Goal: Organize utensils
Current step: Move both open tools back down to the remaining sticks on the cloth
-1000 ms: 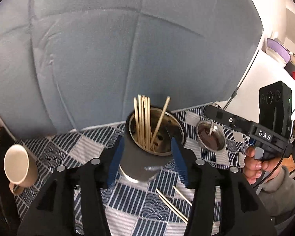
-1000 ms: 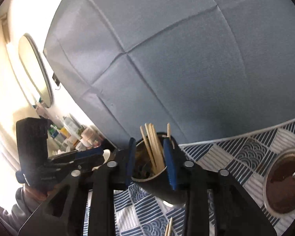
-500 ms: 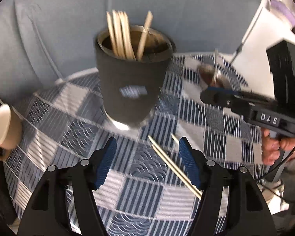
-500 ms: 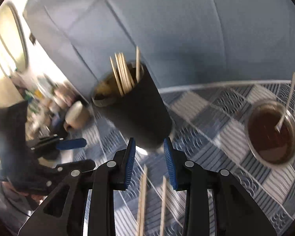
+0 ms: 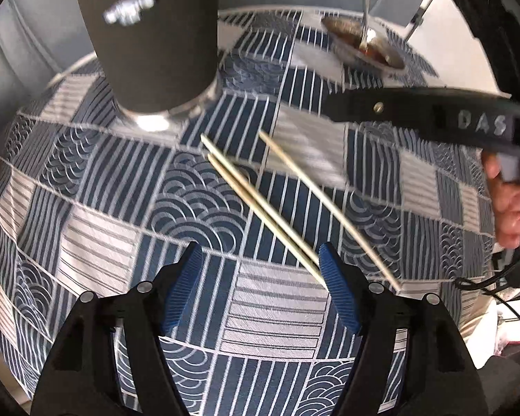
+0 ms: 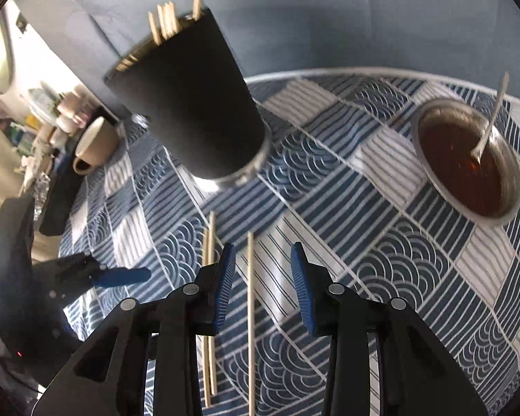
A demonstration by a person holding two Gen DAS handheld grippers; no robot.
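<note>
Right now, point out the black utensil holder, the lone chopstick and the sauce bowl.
black utensil holder (image 6: pixel 194 104): right wrist view, middle of its side wall.
lone chopstick (image 6: pixel 250 298): right wrist view, mid-shaft.
sauce bowl (image 6: pixel 513 187): right wrist view, metal rim.

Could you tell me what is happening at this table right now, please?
A person with tongs in each hand is tidying chopsticks into a dark holder, which already has several in it. Three loose chopsticks lie on the patterned cloth in front of it. The right tongs are open, straddling one chopstick; the left tongs are open and empty beside the other two. A bowl of dark sauce sits aside.
</note>
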